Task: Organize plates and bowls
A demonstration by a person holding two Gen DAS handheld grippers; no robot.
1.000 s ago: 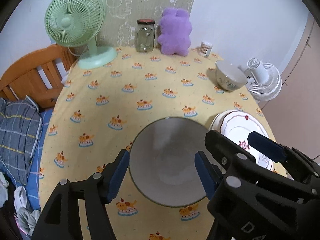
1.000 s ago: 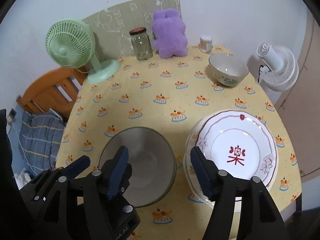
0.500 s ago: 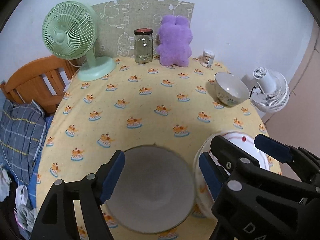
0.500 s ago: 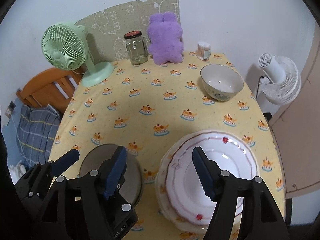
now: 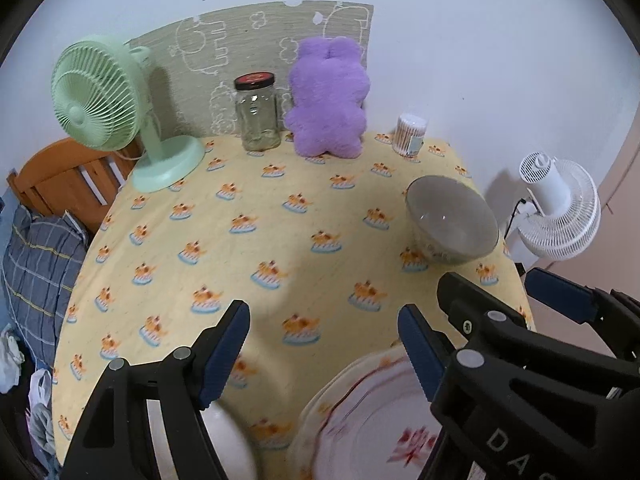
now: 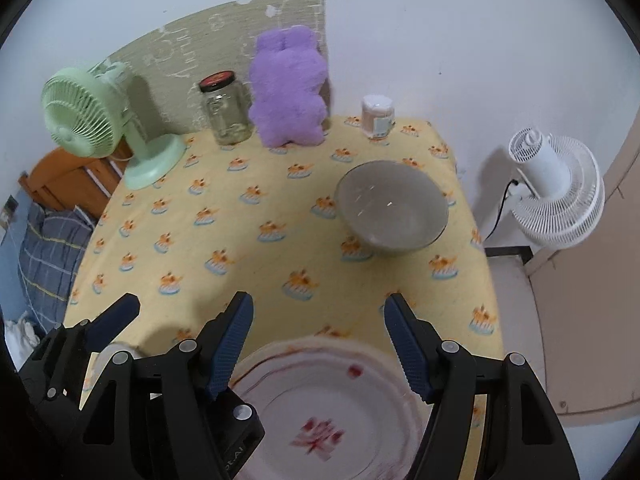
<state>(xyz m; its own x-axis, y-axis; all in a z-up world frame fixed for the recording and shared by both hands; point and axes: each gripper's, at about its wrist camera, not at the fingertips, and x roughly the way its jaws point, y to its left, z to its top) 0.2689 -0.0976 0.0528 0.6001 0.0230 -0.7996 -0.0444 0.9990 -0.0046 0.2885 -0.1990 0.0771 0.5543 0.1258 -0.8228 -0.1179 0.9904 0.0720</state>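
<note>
A patterned bowl [image 5: 452, 224] stands near the table's far right edge; it also shows in the right wrist view [image 6: 391, 210]. A stack of white plates with red trim [image 6: 320, 412] lies at the near edge, below my right gripper [image 6: 318, 344], which is open and empty. The plates also show in the left wrist view [image 5: 372, 420]. A second, plain bowl [image 5: 228, 440] lies near the front left, mostly hidden behind my left finger. My left gripper [image 5: 322, 344] is open and empty above the cloth.
A yellow tablecloth [image 5: 248, 248] covers the table. At the back stand a green fan [image 5: 104, 100], a glass jar [image 5: 258, 114], a purple plush [image 5: 328, 100] and a cotton swab tub [image 5: 410, 134]. A white fan [image 5: 560, 212] stands off the right edge; a bed is at the left.
Both grippers have pulled back and tilted up. The plain bowl and the plates have slid to the bottom of both views. The far bowl now sits nearer the centre.
</note>
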